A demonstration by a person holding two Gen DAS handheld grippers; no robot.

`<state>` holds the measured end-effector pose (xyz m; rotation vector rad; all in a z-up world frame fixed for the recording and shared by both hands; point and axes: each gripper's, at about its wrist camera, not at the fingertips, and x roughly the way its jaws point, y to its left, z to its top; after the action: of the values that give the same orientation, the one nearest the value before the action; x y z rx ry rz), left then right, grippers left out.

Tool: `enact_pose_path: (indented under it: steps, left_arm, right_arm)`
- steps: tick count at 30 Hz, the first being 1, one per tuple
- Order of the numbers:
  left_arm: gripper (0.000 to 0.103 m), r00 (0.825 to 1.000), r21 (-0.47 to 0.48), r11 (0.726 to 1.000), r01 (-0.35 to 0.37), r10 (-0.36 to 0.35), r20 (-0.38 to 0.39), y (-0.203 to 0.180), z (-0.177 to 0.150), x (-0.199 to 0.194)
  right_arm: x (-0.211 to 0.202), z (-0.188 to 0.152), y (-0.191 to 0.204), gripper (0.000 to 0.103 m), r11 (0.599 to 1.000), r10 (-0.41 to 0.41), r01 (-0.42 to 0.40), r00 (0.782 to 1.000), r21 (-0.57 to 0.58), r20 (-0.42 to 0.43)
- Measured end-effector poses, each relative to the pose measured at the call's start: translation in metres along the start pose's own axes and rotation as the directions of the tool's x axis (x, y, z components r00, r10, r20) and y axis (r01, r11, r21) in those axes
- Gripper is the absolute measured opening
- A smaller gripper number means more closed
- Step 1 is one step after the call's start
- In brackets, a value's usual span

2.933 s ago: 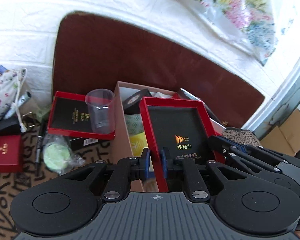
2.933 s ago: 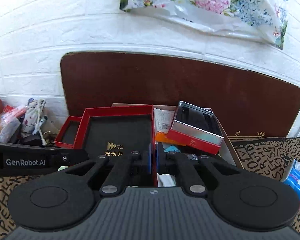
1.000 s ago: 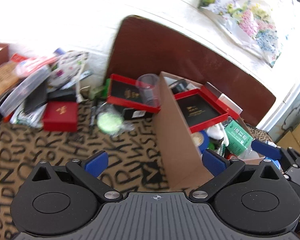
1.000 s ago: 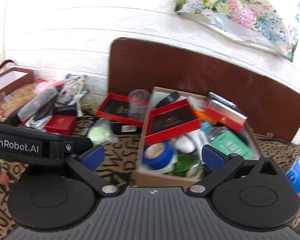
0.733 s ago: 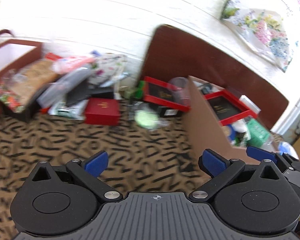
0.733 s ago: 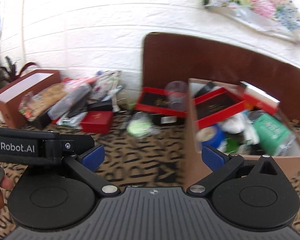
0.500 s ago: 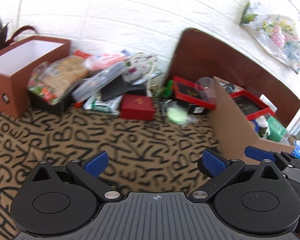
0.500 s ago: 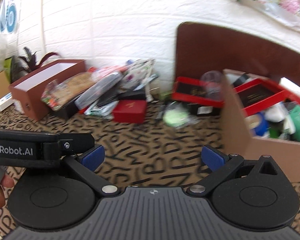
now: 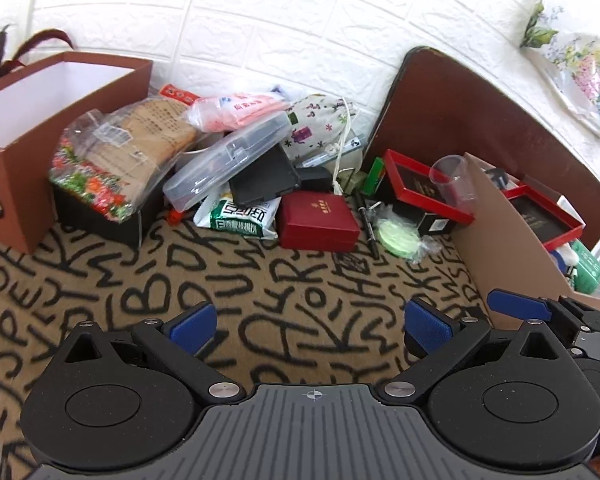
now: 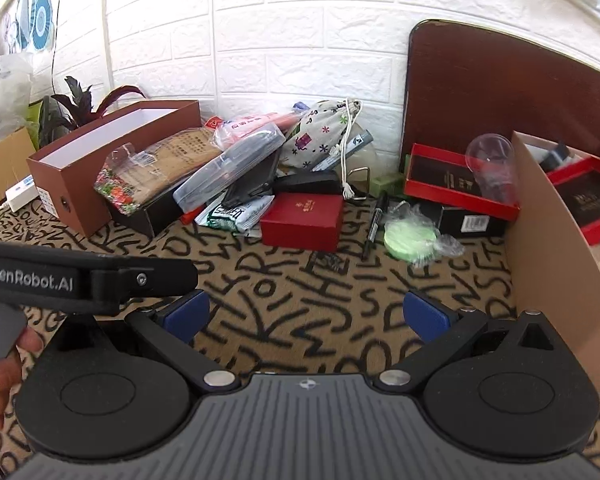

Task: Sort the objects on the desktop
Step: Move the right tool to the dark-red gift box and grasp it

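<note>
My left gripper is open and empty above the patterned cloth. My right gripper is open and empty too, beside it. A cardboard box at the right holds a red tray and several small items; it also shows in the right wrist view. A pile of loose objects lies along the wall: a red gift box, a green disc in plastic wrap, a black marker, a clear cup on a red tray, a clear case, a floral pouch.
A tall brown box with a white inside stands at the far left, with a snack bag leaning beside it. A dark brown board leans on the white brick wall. A plant stands behind the brown box.
Both grippers let go of the red tray, which now lies in the cardboard box, opened, and swung back and to the left toward the pile of loose objects.
</note>
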<state>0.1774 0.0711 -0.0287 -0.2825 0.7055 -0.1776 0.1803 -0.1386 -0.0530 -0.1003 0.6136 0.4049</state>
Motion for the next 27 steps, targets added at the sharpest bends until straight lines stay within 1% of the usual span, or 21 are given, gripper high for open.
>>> enact_pose_path:
  steps: [4,9,10,11,12,14,17,22,25,27]
  left_arm:
    - [0.103,0.999,0.028,0.999,0.036,-0.035,-0.022,0.002,0.012,0.022]
    - [0.103,0.995,0.04,0.994,0.097,-0.097,-0.02,0.005,0.026,0.047]
    - [0.102,0.994,0.042,0.993,0.107,-0.107,-0.019,0.005,0.028,0.052]
    - [0.098,0.993,0.04,0.993,0.114,-0.113,-0.021,0.006,0.031,0.059]
    - [0.096,0.993,0.036,0.992,0.119,-0.118,-0.027,0.008,0.034,0.065]
    - [0.089,0.992,0.026,0.992,0.124,-0.123,-0.034,0.01,0.039,0.077]
    - [0.084,0.992,0.018,0.992,0.122,-0.121,-0.033,0.013,0.046,0.094]
    - [0.08,0.991,0.033,0.991,0.129,-0.128,-0.039,0.013,0.055,0.115]
    - [0.079,0.989,0.051,0.989,0.142,-0.139,-0.052,0.013,0.058,0.126]
    - [0.079,0.989,0.057,0.989,0.138,-0.134,-0.062,0.012,0.059,0.133]
  right_arm:
    - [0.022,0.003,-0.006,0.103,1.0,-0.005,0.005,1.0,-0.018,-0.009]
    - [0.044,0.009,-0.013,0.103,1.0,0.008,-0.008,1.0,-0.015,0.002]
    - [0.049,0.011,-0.014,0.102,1.0,0.005,-0.005,1.0,-0.022,0.005]
    - [0.054,0.012,-0.014,0.101,1.0,0.002,-0.002,1.0,-0.029,0.003]
    - [0.06,0.013,-0.015,0.101,0.999,0.002,-0.002,1.0,-0.037,-0.003]
    - [0.07,0.015,-0.016,0.099,0.999,0.003,-0.004,1.0,-0.051,-0.01]
    - [0.084,0.019,-0.018,0.095,0.997,0.013,-0.014,1.0,-0.073,-0.016]
    - [0.102,0.026,-0.022,0.093,0.993,0.046,-0.046,0.999,-0.106,-0.002]
    - [0.113,0.03,-0.023,0.09,0.991,0.062,-0.063,0.998,-0.12,-0.015]
    - [0.122,0.032,-0.024,0.088,0.989,0.076,-0.08,0.997,-0.122,-0.031]
